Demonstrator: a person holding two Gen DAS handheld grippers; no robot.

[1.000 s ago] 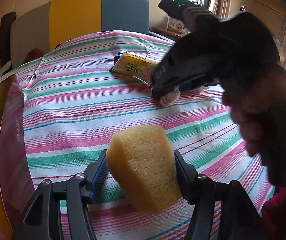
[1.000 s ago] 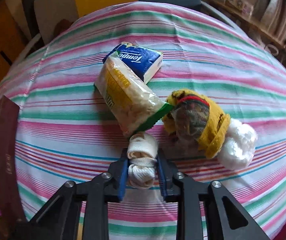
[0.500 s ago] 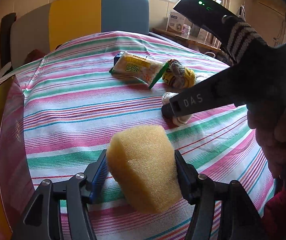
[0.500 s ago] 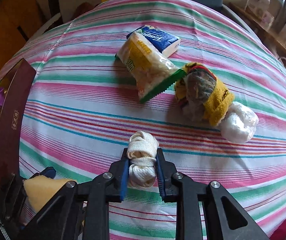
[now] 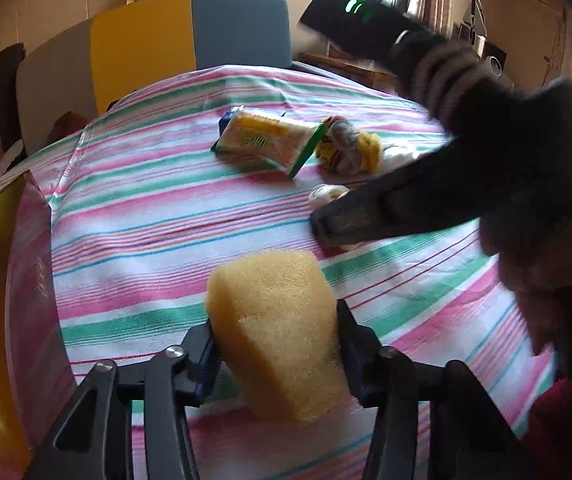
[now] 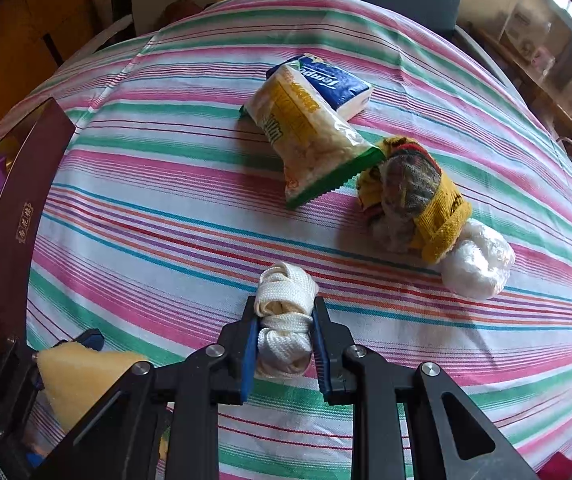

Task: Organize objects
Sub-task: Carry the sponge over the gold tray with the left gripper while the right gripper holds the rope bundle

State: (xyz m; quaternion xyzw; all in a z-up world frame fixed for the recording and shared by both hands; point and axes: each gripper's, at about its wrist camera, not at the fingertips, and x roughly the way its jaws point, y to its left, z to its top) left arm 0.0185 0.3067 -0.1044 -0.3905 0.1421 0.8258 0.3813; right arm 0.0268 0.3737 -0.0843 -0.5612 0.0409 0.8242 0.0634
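A yellow sponge (image 5: pixel 273 328) sits between the fingers of my left gripper (image 5: pixel 275 344), just above the striped tablecloth (image 5: pixel 157 216). The jaws are closing and the pads press into its sides. The same sponge (image 6: pixel 81 376) shows at the lower left of the right wrist view. My right gripper (image 6: pixel 283 332) is shut on a white rope bundle (image 6: pixel 286 300), low over the cloth. In the left wrist view that gripper (image 5: pixel 326 224) reaches in from the right, held by a person's hand (image 5: pixel 546 264), with the rope bundle (image 5: pixel 328 194) partly hidden behind it.
A yellow snack bag (image 6: pixel 306 140) lies across a blue tissue pack (image 6: pixel 338 84) at mid-table. Beside them are a yellow knitted cloth (image 6: pixel 414 192) and a white plastic bundle (image 6: pixel 478 260). A dark red box (image 6: pixel 9 216) with small items stands at the left edge. Chairs (image 5: pixel 189 40) stand behind.
The left jaws have squeezed the sponge narrower. The right gripper with the rope bundle has come nearer and rolled, bringing the sponge into the right wrist view.
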